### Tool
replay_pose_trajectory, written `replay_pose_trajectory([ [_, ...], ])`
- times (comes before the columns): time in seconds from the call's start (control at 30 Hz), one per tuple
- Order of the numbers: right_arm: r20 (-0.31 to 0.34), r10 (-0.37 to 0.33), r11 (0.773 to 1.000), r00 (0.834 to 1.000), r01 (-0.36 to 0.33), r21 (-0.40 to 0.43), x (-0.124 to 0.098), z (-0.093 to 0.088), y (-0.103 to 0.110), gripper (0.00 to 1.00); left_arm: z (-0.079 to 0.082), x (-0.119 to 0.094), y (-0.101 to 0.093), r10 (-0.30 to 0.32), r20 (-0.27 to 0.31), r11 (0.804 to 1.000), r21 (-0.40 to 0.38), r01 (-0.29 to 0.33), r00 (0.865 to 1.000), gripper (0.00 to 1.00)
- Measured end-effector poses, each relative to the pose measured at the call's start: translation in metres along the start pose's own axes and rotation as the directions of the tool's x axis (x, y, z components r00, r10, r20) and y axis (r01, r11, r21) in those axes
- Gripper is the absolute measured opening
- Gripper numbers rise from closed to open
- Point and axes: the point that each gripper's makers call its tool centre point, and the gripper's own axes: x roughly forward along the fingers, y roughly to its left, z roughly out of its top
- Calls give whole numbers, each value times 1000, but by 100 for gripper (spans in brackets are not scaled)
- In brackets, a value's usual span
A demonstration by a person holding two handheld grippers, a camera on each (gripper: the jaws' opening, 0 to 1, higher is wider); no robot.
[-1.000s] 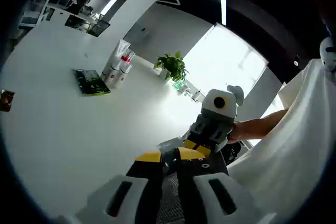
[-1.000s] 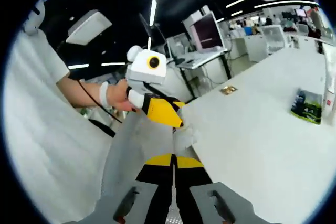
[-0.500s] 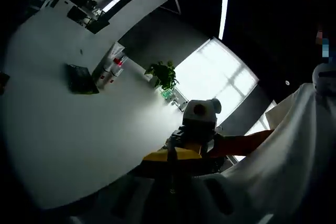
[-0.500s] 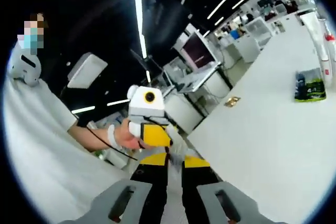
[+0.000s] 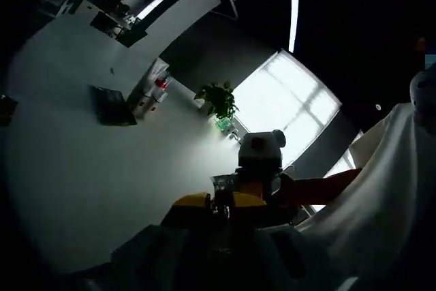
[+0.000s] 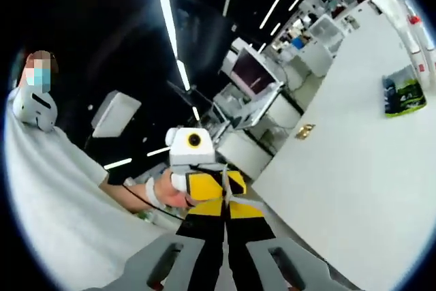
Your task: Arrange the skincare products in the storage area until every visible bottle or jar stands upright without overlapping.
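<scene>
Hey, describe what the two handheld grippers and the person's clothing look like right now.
Each gripper has pale grey jaws with dark slots, black arms and yellow blocks. In the right gripper view, the left gripper shows a yellow-and-black body under a white housing; the hand holding it wears a white wristband with a thin dark cable. In the left gripper view, the right gripper looks alike. The person wears a white garment.

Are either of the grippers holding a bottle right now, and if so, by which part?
Nothing is held. The left gripper and right gripper meet tip to tip, jaws shut; the skincare bottles stand far off.
</scene>
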Motion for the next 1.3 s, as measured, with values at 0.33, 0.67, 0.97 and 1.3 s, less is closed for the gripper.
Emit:
replay_pose_trajectory([
  [0.33, -36, 40, 999, 999, -39, 32, 5, 16, -7, 0, 7, -4, 6, 22, 44, 1000, 18, -23, 999, 4],
  [0.67, -77, 43, 999, 996, -43, 1, 11, 23, -7, 0, 16, -12, 8, 16, 96, 1000, 5, -17, 995, 0],
  [0.97, 16, 76, 987, 997, -77, 138, 2, 36, -5, 0, 18, -6, 1, 40, 118, 999, 26, -43, 992, 3],
  [1.3, 20, 32, 995, 999, -34, 93, 3, 41, -6, 4, 21, -8, 0, 88, 165, 996, -39, -83, 982, 0],
])
